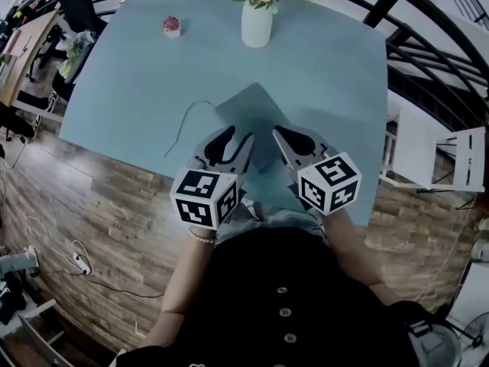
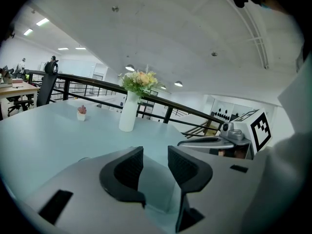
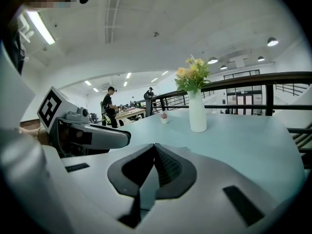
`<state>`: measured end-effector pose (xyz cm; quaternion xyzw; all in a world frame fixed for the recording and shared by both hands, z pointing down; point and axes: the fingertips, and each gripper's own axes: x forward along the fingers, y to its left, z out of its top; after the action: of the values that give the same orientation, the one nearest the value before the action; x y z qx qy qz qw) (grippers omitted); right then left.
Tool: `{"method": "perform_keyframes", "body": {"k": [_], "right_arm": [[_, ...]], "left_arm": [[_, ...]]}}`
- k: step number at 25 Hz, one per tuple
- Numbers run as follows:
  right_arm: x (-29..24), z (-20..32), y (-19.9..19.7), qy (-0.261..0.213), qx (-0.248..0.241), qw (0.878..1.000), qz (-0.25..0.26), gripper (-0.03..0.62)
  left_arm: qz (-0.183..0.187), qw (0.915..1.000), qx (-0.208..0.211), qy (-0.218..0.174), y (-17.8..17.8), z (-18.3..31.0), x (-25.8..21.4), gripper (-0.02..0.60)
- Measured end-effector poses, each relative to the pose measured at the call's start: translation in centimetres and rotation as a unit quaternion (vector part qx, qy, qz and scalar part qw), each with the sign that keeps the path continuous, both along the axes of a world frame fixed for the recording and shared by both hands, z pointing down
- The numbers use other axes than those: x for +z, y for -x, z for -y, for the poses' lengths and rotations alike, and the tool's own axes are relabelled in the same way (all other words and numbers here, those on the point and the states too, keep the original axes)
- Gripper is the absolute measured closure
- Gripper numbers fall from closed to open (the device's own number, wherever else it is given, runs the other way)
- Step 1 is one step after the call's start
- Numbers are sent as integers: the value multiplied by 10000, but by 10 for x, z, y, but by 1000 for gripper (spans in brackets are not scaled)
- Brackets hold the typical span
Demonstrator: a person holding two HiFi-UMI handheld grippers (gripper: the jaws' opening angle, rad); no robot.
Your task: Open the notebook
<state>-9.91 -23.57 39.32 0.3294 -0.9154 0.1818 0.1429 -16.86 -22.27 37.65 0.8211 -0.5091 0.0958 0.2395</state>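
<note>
Down at the near edge of the counter [image 1: 137,75], two grippers are poised. The left gripper [image 1: 237,140] has its jaws standing wide with nothing between them. The right gripper [image 1: 281,134] has its jaws pressed together, empty too. Just past their tips lies the notebook [image 1: 252,105]: grey, closed, flat, turned cornerwise. Contact? Can't tell from here. A thin cord [image 1: 183,122] trails off its left side.

For a clean opening, I'd want those wide left jaws to take the cover's free edge alone. The closed right tip could pin the pages below so the book doesn't skate.

Further back, a white vase [image 1: 257,23] holds yellow and orange flowers. Left of it, a small pot [image 1: 171,26] holds a pinkish plant.
</note>
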Motion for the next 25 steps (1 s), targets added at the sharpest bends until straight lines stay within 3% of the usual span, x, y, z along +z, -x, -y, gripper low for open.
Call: {"method": "perform_keyframes", "body": {"k": [13, 25], "right_arm": [[2, -6, -30, 202, -265, 9994, 27, 589], [4, -8, -67, 264, -172, 9995, 53, 589]], "left_arm": [[73, 9994, -226, 257, -28, -12, 6, 426], [218, 9988, -53, 425, -66, -14, 15, 426]]}}
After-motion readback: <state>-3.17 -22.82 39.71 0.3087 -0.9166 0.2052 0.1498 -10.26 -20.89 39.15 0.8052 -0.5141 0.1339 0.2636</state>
